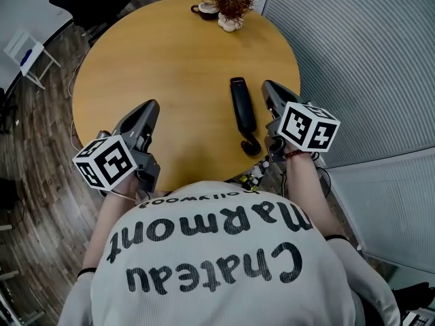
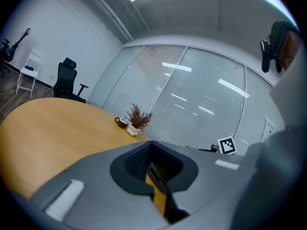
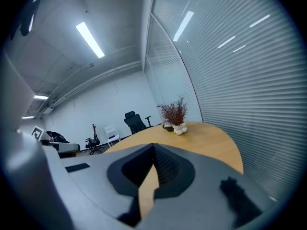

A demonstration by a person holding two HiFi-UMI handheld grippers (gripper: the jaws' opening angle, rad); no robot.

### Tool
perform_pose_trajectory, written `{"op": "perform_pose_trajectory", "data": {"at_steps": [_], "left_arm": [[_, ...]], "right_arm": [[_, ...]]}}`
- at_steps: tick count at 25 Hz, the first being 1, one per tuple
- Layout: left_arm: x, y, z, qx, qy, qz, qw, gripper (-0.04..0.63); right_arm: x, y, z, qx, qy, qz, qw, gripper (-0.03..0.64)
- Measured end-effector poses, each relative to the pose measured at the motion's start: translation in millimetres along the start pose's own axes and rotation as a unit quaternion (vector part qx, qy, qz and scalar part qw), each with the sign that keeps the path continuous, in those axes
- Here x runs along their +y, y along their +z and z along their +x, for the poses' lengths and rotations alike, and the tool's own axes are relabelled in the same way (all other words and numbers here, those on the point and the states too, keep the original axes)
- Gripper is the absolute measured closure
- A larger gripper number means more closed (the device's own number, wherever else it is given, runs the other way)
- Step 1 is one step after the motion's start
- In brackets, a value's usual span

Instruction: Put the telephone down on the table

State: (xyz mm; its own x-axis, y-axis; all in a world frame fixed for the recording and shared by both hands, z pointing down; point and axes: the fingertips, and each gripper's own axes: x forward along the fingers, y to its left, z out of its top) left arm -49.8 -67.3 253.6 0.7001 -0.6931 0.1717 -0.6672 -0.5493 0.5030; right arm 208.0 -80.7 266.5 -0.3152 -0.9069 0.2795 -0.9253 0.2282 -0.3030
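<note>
Closest to the camera, a white shirt (image 1: 217,250) with big dark letters is seen, worn by the person who holds both tools. Just past it, the left gripper (image 1: 149,107) is held over the table's 7 o'clock edge, and its jaws are pressed together with nothing between them. The right gripper (image 1: 270,87) is held at about 4 o'clock, and its jaws are closed up tight and empty too. The telephone (image 1: 242,111) is found just beside the right gripper, on its 9 o'clock side. It lies flat on the round wooden table (image 1: 170,53) and seems to be touched by neither tool. Its curly cord (image 1: 250,145) is coiled at the near end, close to the table's edge. Because the phone rests on the wood by itself, the job is judged to be done, and the tools are likely closed since nothing needs to be carried. Far off at 12 o'clock, a small plant (image 1: 231,2) and a cup (image 1: 204,9) are set well apart from the phone, so plenty of room is left for it.
</note>
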Motion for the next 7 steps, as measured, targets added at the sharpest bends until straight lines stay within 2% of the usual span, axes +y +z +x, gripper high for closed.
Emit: {"op": "perform_pose_trajectory", "data": {"at_steps": [7], "left_arm": [[1.6, -4.7, 4.7, 0.01, -0.003, -0.006, 0.9999, 0.591]], "right_arm": [[1.0, 1.3, -3.1, 0.0, 0.001, -0.002, 1.0, 0.601]]}}
